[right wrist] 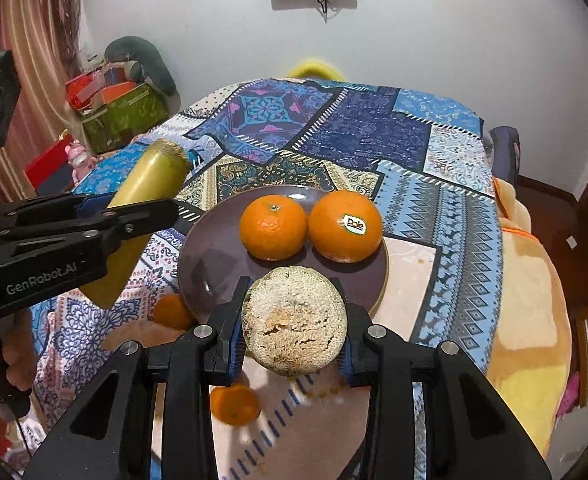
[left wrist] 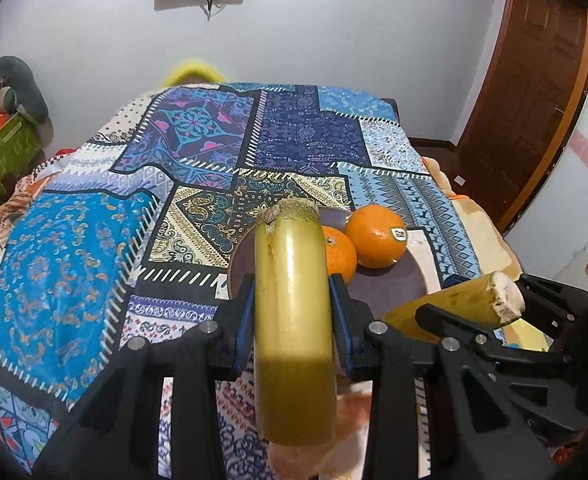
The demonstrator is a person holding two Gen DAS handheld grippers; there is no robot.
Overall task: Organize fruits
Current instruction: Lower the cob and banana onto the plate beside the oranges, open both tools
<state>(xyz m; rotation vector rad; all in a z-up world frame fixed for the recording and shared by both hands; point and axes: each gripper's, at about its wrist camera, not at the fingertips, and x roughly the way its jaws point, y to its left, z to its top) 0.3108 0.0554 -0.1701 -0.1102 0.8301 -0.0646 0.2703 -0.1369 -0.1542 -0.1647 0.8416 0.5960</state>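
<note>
two yellow-green banana pieces with cut ends, one per gripper: left gripper (left wrist: 292, 300) fingers pinch one piece (left wrist: 292, 304) upright-ish, just short of the dark purple round plate (right wrist: 210, 248); right gripper (right wrist: 294, 322) fingers pinch the other (right wrist: 294, 322), cut face toward camera, over the plate's near rim. two oranges (right wrist: 273, 227), one with a dole sticker (right wrist: 345, 226), sit touching on the plate. two small oranges (right wrist: 234, 404) lie off it on the patchwork-cloth worktop (right wrist: 414, 160). risk: a banana dropped in could knock the oranges rolling; soft flesh may squash. both grippers angled down, side by side
</note>
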